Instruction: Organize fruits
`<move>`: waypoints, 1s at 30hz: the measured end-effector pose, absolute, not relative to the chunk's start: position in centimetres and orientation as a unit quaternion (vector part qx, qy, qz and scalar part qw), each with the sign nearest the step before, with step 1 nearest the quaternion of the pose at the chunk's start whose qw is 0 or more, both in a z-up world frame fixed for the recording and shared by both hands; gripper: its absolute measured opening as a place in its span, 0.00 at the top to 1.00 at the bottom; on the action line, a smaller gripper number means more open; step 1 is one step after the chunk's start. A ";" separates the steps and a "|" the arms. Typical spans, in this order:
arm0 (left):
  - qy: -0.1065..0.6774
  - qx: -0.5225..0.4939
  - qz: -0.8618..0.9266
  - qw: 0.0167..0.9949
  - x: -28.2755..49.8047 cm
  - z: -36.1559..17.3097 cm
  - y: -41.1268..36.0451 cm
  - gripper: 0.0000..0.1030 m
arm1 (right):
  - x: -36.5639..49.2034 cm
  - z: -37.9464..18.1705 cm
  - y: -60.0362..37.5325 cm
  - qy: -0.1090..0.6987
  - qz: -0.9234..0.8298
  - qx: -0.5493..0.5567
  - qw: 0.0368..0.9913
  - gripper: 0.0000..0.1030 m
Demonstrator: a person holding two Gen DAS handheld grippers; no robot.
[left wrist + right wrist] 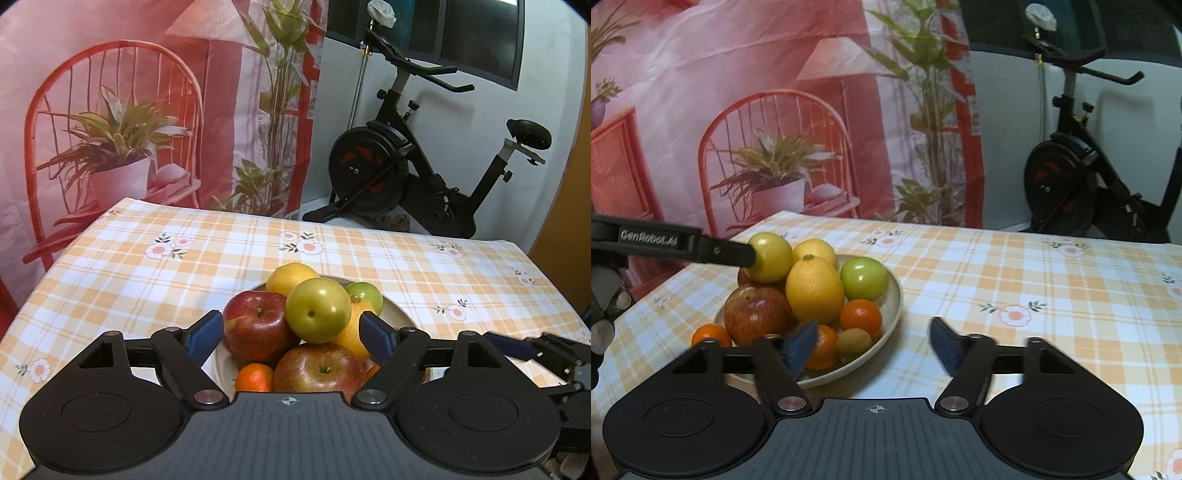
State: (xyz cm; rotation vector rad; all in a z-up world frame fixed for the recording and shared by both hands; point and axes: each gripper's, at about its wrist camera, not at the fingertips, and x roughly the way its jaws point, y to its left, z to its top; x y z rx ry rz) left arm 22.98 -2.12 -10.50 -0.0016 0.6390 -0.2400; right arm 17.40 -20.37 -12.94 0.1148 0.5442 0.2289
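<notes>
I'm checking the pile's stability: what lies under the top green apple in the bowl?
The green apple rests on two red apples and an orange-yellow citrus in the bowl. Fruit covers whatever lies deeper in the bowl.

Bowl [892, 295] is sitting on the table [1034, 280], fruit piled in it. Kiwi [853, 341] is lying at the pile's 5 o'clock, one tangerine [711, 335] at 8 o'clock. Exercise bike [1082, 184] is standing behind the table at 2 o'clock.

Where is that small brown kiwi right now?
In the right wrist view, the kiwi lies at the plate's near rim, between two small oranges.
</notes>
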 end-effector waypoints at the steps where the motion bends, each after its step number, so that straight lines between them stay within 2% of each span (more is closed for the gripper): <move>1: 0.313 0.000 -0.116 0.943 22.7 -10.4 -2.0 0.19 | 17.1 -12.8 -20.4 0.264 0.110 0.058 0.956 0.22; 3: 0.313 0.000 -0.113 0.943 22.4 -10.2 -1.8 0.14 | 16.6 -12.5 -20.8 0.258 0.105 0.063 0.958 0.15; 7: 0.310 0.002 -0.106 0.945 21.4 -9.8 -1.4 0.11 | 15.9 -12.1 -21.2 0.257 0.102 0.075 0.958 0.02; 15: 0.299 0.019 -0.097 0.949 19.8 -9.1 -1.0 0.00 | 14.5 -10.9 -21.8 0.241 0.086 0.106 0.961 0.00; 22: 0.301 0.024 -0.087 0.949 18.9 -8.6 -0.7 0.00 | 13.3 -9.6 -21.9 0.218 0.061 0.132 0.965 0.00; 30: 0.298 0.023 -0.084 0.951 17.4 -7.3 -0.4 0.00 | 12.1 -7.9 -20.9 0.222 0.005 0.102 0.970 0.00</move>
